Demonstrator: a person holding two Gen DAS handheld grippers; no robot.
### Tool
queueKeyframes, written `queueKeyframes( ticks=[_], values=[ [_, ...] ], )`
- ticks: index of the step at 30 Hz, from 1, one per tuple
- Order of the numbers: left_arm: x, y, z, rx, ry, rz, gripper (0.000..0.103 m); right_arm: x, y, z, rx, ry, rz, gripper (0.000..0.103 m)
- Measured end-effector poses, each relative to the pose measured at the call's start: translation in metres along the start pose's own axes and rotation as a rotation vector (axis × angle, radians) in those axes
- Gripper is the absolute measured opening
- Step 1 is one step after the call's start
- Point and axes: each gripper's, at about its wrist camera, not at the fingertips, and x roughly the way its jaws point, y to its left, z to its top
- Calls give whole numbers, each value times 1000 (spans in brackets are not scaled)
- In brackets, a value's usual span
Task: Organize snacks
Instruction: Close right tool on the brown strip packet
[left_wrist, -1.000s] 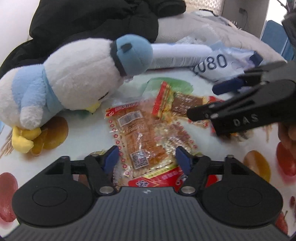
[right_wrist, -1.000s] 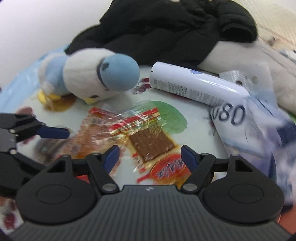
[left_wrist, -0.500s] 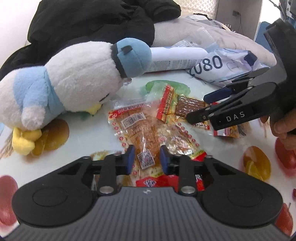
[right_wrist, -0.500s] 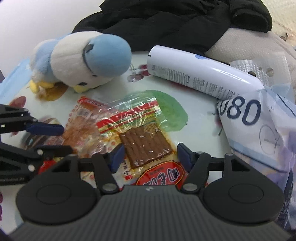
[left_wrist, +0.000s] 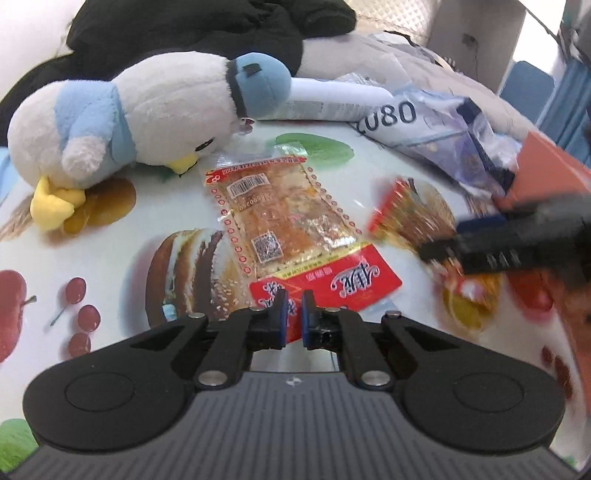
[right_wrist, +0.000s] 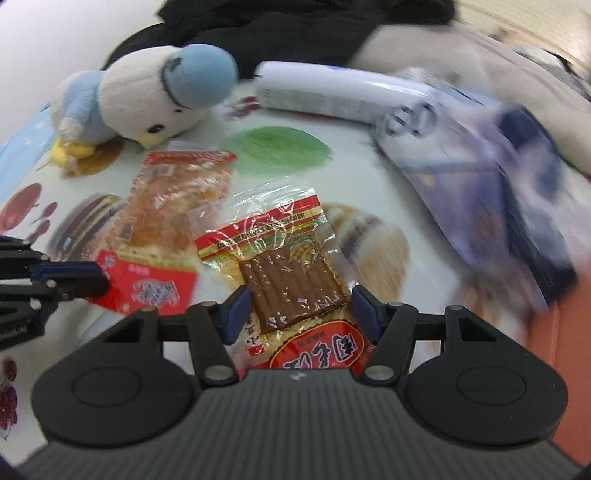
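Observation:
An orange snack packet with a red end (left_wrist: 288, 221) lies on the fruit-print tablecloth (left_wrist: 110, 258). My left gripper (left_wrist: 293, 317) is shut on its red near edge; it also shows in the right wrist view (right_wrist: 66, 280), gripping that packet (right_wrist: 162, 236). A brown wafer packet (right_wrist: 291, 280) sits between the fingers of my right gripper (right_wrist: 301, 314), whose jaws stand wide apart around it. In the left wrist view the right gripper (left_wrist: 436, 247) is blurred at the wafer packet (left_wrist: 413, 210).
A blue and white plush bird (left_wrist: 147, 114) lies at the back left. A white spray can (right_wrist: 332, 92) and a crumpled plastic bag marked 080 (left_wrist: 424, 125) lie behind. Black clothing (left_wrist: 184, 33) is piled at the rear. An orange box (left_wrist: 546, 170) is at right.
My left gripper has closed on the orange packet's red end and pulled back. The wafer packet has moved right, off the orange packet, together with my right gripper.

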Motion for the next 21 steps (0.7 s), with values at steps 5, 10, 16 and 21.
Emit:
queueKeyframes(
  ticks=[5,10,16,21],
  values=[
    [11,-1,24,-27,-29,77,49,-22,-3,-31,101,-14,-82,63],
    [35,2,48,-78,-23,135,80,-38,0,-57,142,-40,-108,61],
    [62,0,67,-47,2,163,63,-52,15,-79,89,-86,-139,59],
    [65,-8,72,18,38,156,46,-59,18,-89,97,-95,-117,57]
  ],
)
